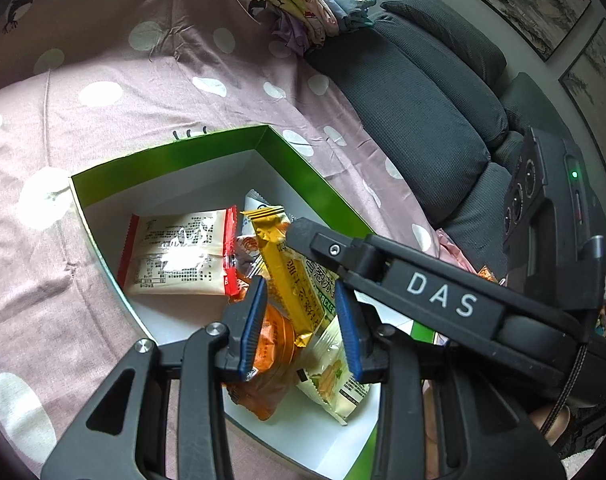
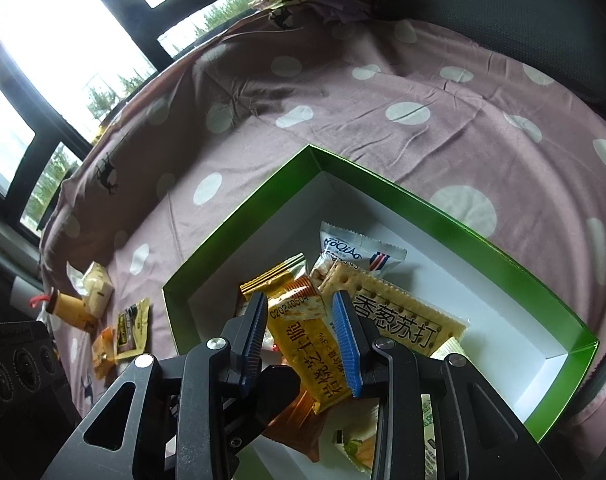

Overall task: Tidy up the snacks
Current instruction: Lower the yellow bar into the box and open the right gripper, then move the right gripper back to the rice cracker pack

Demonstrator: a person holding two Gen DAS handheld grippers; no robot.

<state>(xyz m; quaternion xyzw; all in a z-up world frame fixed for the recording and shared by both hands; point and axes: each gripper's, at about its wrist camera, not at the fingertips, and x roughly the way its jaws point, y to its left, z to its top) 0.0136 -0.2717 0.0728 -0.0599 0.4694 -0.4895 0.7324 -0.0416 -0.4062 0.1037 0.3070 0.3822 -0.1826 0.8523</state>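
Green box [image 1: 175, 156]: it is lying open on the pink dotted bedsheet [image 1: 143, 80]; its near corner is being cut off by the edge of both views.
Yellow packet [image 1: 279, 260]: it is lying tilted inside the box, on top of the other snacks, and running between the pads of both grippers.
Right gripper [image 2: 299, 298]: its blue pads are pressing on the two long edges of the yellow packet, so it is grasping it. In the left wrist view only one of its fingers is showing, over the top end of the packet.
Left gripper [image 1: 299, 288]: its pads are standing on both sides of the packet's lower end, but I cannot tell if they are touching it.
Orange packet [image 1: 275, 344]: it is partly hiding under the yellow one and behind the left finger.
Cracker packet [image 2: 399, 320]: its lower part is being covered by the right gripper.
Red-edged packet [image 1: 179, 256]: it is lying flat in the box; its print is too blurred for reading.
Loose snacks [image 2: 133, 328]: they are lying on the sheet outside the box, small and hard to identify.
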